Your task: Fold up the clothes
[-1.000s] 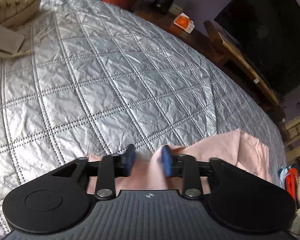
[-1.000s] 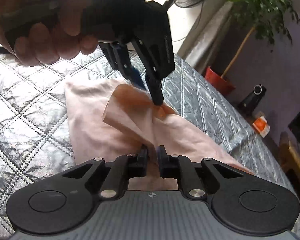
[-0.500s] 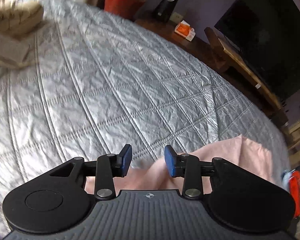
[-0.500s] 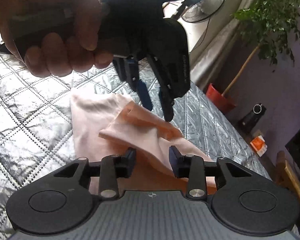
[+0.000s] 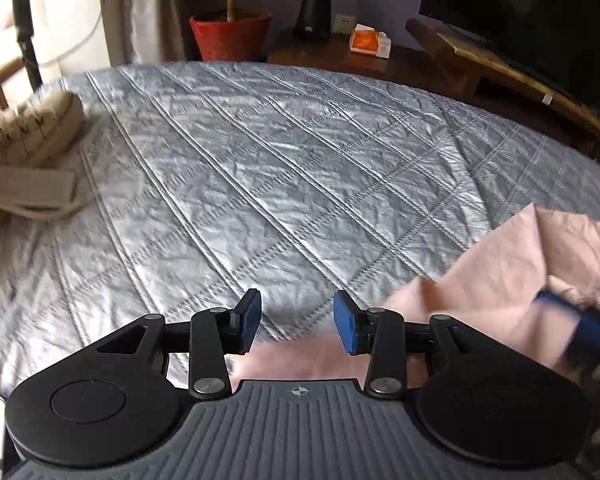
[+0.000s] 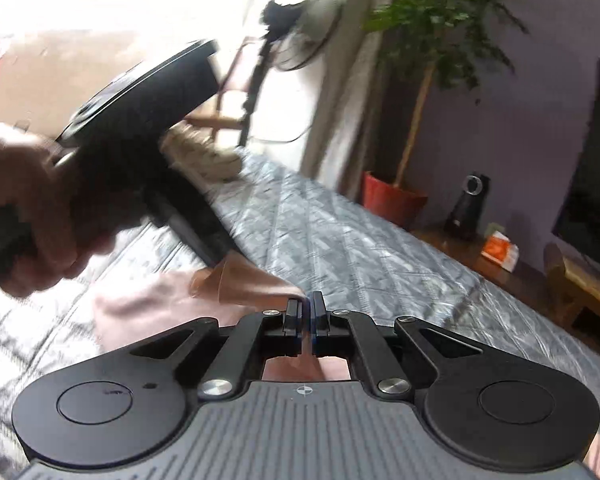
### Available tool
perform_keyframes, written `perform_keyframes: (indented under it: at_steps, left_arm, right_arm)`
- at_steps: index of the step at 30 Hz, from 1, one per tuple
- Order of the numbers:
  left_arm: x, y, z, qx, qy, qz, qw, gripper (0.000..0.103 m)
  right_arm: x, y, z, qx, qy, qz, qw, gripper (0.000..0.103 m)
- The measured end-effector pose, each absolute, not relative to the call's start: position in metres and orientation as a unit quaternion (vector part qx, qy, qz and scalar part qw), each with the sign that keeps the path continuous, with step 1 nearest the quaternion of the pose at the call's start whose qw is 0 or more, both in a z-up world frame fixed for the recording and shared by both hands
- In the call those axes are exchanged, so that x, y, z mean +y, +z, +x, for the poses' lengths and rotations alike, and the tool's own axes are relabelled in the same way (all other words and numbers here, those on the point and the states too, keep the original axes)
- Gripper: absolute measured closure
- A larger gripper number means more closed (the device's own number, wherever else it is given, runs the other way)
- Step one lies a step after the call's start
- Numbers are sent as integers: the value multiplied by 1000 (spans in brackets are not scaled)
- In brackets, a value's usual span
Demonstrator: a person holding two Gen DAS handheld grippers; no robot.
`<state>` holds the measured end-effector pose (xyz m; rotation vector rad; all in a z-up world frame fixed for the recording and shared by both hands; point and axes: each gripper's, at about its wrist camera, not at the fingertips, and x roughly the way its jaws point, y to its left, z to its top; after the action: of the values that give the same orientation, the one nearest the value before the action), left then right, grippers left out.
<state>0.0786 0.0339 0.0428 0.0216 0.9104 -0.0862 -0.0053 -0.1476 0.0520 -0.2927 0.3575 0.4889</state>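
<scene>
A pale pink garment (image 5: 516, 264) lies rumpled on the grey quilted bed (image 5: 284, 168), at the right in the left wrist view. My left gripper (image 5: 298, 322) hovers over its near edge. Its jaws are opening, and only quilt shows between the blue pads. The right gripper's blue finger (image 5: 588, 322) enters at the right edge, where the cloth puckers around it. In the right wrist view my right gripper (image 6: 309, 314) is shut, with a raised fold of the garment (image 6: 256, 286) running into its tips. A hand (image 6: 32, 208) holds the left gripper above that fold.
Beige knitted clothes (image 5: 28, 140) are heaped at the bed's far left. Beyond the bed stand a red plant pot (image 5: 230, 36), a black speaker (image 5: 314, 8), an orange packet (image 5: 368, 40), a dark TV (image 5: 540, 12) on a wooden bench, and a standing fan (image 6: 300, 32).
The left gripper let go of the pink fold, rose off it and rolled. The right gripper opened half a second ago, then shut again on the cloth and lifted.
</scene>
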Motion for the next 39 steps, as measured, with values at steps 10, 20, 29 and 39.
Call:
perform_keyframes:
  at_steps: [10, 20, 29, 39]
  left_arm:
    - [61, 50, 81, 408, 25, -34, 912, 52]
    - [73, 51, 86, 414, 36, -74, 906, 48]
    - [86, 48, 88, 417, 51, -99, 902, 44]
    - [79, 45, 90, 419, 47, -108, 900, 44]
  right_arm:
    - [-153, 86, 14, 130, 235, -161, 950, 98]
    - [-149, 102, 99, 140, 278, -231, 922, 98]
    - [-158, 131, 38, 118, 367, -194, 902, 98]
    - [-157, 137, 77, 112, 398, -236, 879, 97]
